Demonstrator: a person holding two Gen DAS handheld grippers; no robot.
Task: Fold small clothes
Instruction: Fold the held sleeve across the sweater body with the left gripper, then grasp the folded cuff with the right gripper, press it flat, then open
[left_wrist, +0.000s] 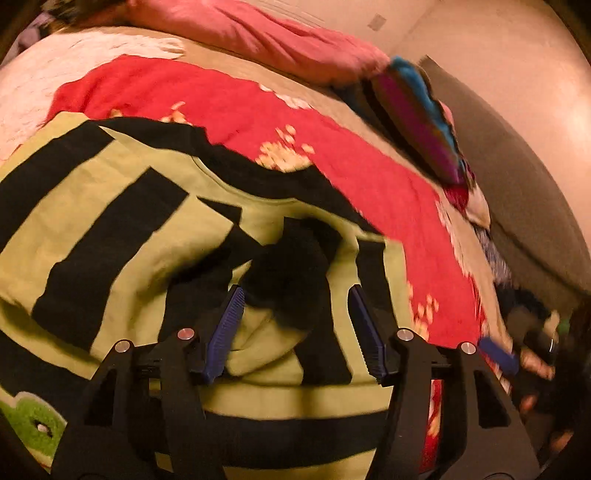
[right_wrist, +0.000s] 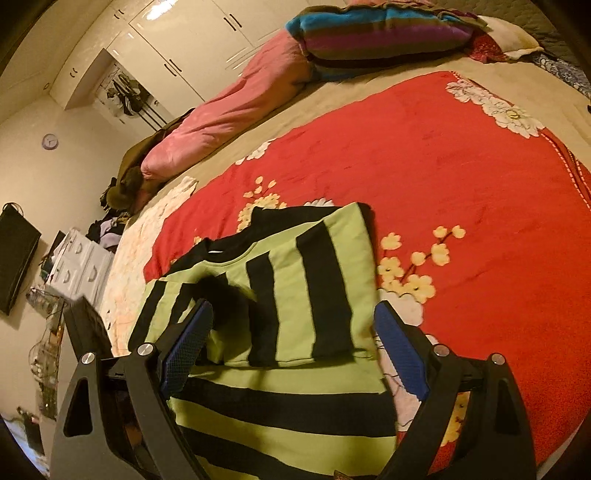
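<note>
A small green and black striped sweater (left_wrist: 122, 221) lies partly folded on a red flowered blanket (left_wrist: 258, 107). My left gripper (left_wrist: 295, 295) is open just above it, with a bunched fold and a black sleeve cuff (left_wrist: 291, 266) between its blue pads (left_wrist: 225, 328), not clamped. In the right wrist view the sweater (right_wrist: 295, 288) lies with a sleeve folded across its body. My right gripper (right_wrist: 293, 308) is open and empty over the sweater's near part, blue pads (right_wrist: 402, 354) wide apart. The blue tip of the other gripper (left_wrist: 498, 350) shows at the left view's right edge.
The blanket (right_wrist: 443, 184) covers a beige bed. A pink duvet (right_wrist: 229, 107) and a striped blue and purple pillow (right_wrist: 376, 33) lie at the bed's far side. White wardrobes (right_wrist: 192, 33), white drawers (right_wrist: 77, 266) and a dark screen (right_wrist: 14, 254) stand along the wall.
</note>
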